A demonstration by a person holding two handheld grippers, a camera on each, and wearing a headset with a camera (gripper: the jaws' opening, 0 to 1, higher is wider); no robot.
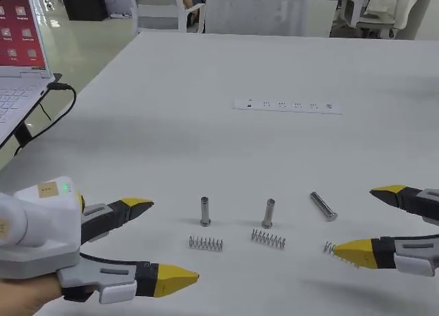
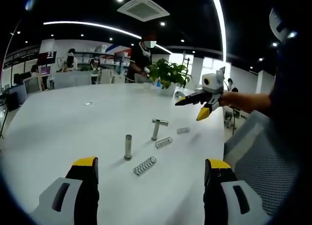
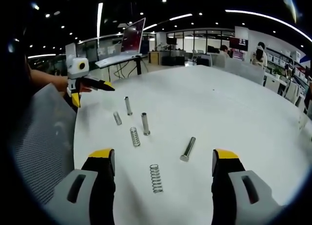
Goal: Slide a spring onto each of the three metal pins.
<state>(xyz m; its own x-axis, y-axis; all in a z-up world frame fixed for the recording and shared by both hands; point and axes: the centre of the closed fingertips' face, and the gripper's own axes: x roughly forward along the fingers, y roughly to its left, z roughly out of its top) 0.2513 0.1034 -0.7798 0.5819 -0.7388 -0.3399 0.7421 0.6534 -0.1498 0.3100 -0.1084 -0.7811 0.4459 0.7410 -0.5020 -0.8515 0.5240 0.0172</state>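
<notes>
Head view: your left gripper is lower left, fingers released, holding nothing. Your right gripper is lower right, same. Lower centre on the table: left pin and middle pin upright, third pin flat to their right. The left spring and middle spring lie just below those pins; the third spring sits at the right gripper's lower jaw tip.
Left gripper view: left spring lies between the spread jaws, untouched.
Right gripper view: third spring is bottom centre between the spread jaws, third pin just above.
</notes>
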